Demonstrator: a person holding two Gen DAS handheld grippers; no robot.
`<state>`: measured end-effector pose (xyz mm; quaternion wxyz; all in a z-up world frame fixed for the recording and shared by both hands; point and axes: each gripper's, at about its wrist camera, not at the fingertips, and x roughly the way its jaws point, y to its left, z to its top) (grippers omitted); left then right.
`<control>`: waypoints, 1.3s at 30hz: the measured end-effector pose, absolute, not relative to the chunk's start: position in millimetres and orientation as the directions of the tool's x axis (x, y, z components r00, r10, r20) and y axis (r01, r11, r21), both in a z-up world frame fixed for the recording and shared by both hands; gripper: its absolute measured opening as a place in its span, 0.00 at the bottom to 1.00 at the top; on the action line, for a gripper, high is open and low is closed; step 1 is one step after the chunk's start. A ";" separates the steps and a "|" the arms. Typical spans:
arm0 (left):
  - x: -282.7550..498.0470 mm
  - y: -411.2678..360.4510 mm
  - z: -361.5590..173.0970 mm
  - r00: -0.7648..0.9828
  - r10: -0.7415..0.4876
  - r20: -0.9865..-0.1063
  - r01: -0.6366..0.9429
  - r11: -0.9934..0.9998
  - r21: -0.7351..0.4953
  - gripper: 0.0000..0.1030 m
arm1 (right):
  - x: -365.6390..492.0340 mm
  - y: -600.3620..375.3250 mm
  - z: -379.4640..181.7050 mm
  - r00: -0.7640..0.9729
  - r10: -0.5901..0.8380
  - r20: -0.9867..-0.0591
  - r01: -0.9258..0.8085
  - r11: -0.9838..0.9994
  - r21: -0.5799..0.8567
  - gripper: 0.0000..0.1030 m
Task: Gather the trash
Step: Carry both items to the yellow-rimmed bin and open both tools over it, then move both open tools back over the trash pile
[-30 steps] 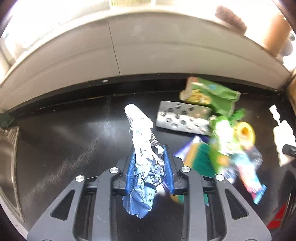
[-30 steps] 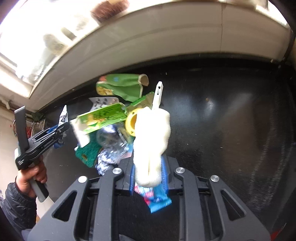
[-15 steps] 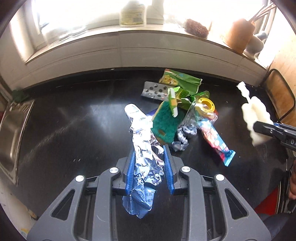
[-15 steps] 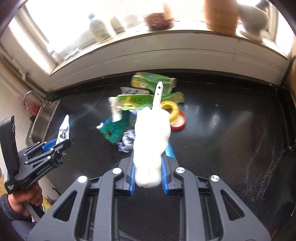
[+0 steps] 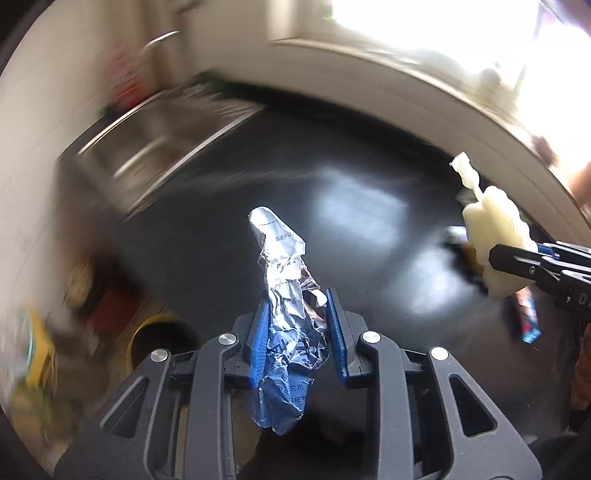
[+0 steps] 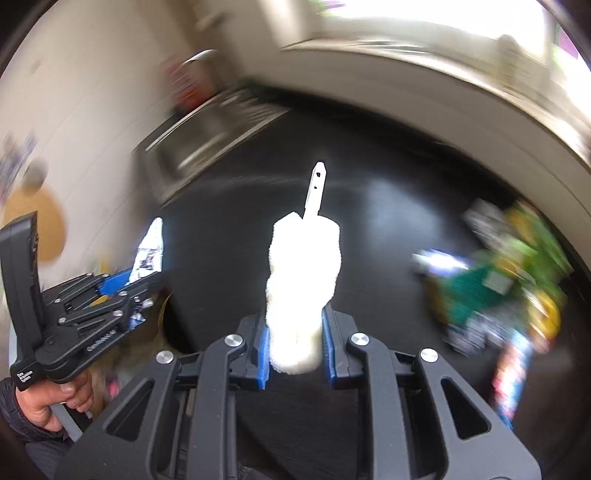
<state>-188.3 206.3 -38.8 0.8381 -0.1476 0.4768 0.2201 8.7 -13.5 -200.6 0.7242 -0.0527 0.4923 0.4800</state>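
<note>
Left gripper clamped on crinkled foil wrapper; right gripper pinched fluffy white duster head with plastic stem.

black countertop | steel sink at left | pale wall | bright window

Each fisheye camera sits just behind its own tongs, looking forward and steeply down over the dark surface from close above. Both views share the blurred sink, and each catches the other tongs at its edge.
</note>
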 end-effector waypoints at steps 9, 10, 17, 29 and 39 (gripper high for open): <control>-328.9 307.0 -101.7 0.313 0.297 -0.902 -0.796 0.600 -0.079 0.28 | -111.5 176.6 -197.3 -0.275 0.600 -0.751 -0.910 0.090 0.406 0.22; -339.9 316.8 -110.3 0.312 0.296 -0.903 -0.811 0.578 -0.091 0.28 | -123.7 195.0 -200.2 -0.295 0.585 -0.756 -0.916 0.054 0.398 0.22; -380.7 383.5 -192.1 0.318 0.264 -0.911 -0.883 0.433 -0.182 0.28 | -189.6 300.8 -253.9 -0.381 0.435 -0.816 -0.918 -0.073 0.389 0.22; -380.9 411.7 -257.2 0.292 0.254 -0.922 -0.904 0.389 -0.179 0.75 | -212.2 386.0 -313.0 -0.381 0.300 -0.875 -0.924 -0.094 0.370 0.67; -369.0 394.7 -212.7 0.267 0.302 -0.915 -0.888 0.447 -0.111 0.82 | -183.9 339.1 -263.8 -0.379 0.383 -0.842 -0.923 -0.084 0.376 0.77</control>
